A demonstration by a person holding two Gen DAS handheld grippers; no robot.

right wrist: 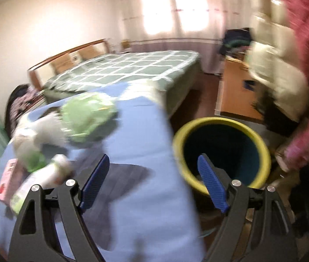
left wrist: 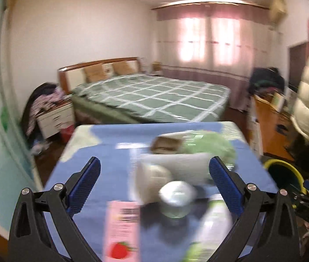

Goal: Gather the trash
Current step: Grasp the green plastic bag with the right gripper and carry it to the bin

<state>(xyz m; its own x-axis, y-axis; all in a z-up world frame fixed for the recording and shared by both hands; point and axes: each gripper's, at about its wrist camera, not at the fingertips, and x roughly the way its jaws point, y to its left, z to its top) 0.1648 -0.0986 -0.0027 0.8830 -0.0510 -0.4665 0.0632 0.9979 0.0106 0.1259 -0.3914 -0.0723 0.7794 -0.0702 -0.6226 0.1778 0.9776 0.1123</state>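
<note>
Two claws: left gripper [left wrist: 154,174] and right gripper [right wrist: 152,179] both spread wide, each holding nothing.
Trash: paper cup [left wrist: 152,180] on its side, clear bottle [left wrist: 177,193] cap toward the lens, pink carton [left wrist: 122,227] nearest, green wrapper [left wrist: 211,145] farther back; all clustered on the blue table [left wrist: 102,152], between the left fingers.
Bin: yellow-rimmed bin [right wrist: 221,152] on the floor just right of the table, beyond the right gripper.
Blur: both views smeared, so outlines are uncertain.
Risk: items touch or overlap; closing on one could likely nudge the cup or bottle rolling off the edge.
Risk two: crushable cup may slip from a shallow pinch.
</note>
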